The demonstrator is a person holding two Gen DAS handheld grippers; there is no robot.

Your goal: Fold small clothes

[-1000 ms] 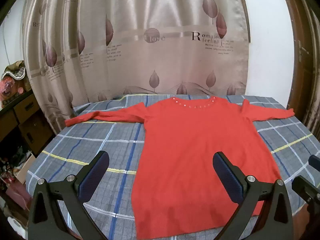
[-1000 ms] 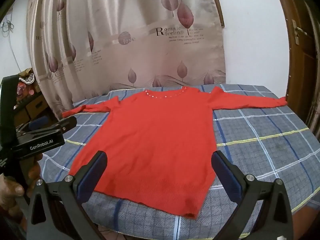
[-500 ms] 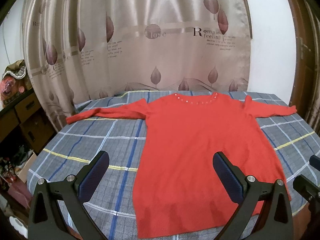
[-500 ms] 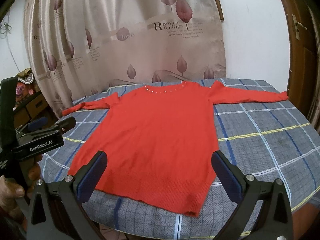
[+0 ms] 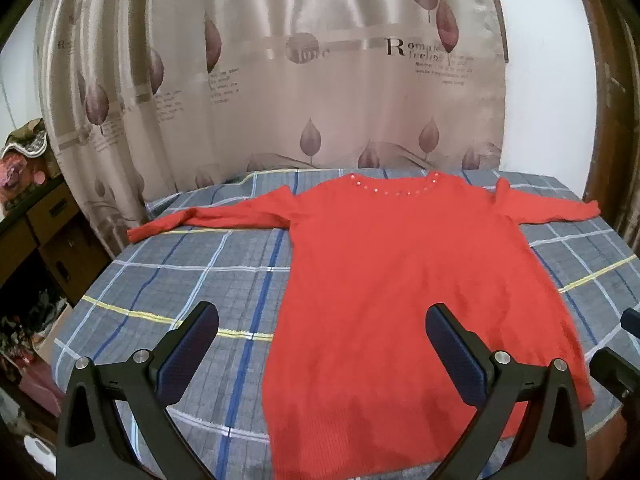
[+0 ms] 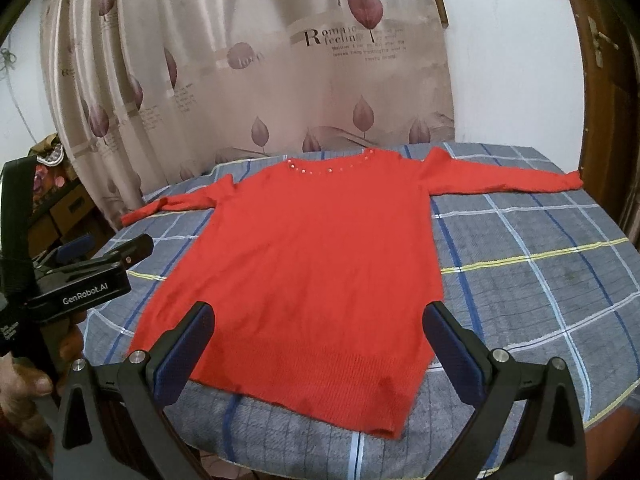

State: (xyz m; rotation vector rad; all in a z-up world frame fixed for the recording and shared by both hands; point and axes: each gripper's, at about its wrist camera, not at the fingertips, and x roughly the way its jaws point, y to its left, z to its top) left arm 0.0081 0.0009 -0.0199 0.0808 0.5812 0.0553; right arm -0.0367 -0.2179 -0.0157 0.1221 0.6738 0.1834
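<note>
A red long-sleeved sweater (image 5: 400, 280) lies flat on a table with a grey plaid cloth (image 5: 180, 280), neckline with beads at the far side, both sleeves spread out sideways. It also shows in the right wrist view (image 6: 312, 272). My left gripper (image 5: 322, 346) is open and empty, above the hem's left part. My right gripper (image 6: 318, 346) is open and empty, just above the hem near the table's front edge. The left gripper's body (image 6: 80, 280) shows at the left of the right wrist view.
A beige curtain (image 5: 300, 80) with leaf prints hangs behind the table. A wooden cabinet (image 5: 36, 232) with clutter stands to the left. A wooden door frame (image 6: 600, 80) is at the right. The plaid cloth (image 6: 540, 280) lies bare right of the sweater.
Both grippers have moved a little forward and lower toward the sweater's hem. Both stay open. The sweater has not moved.
</note>
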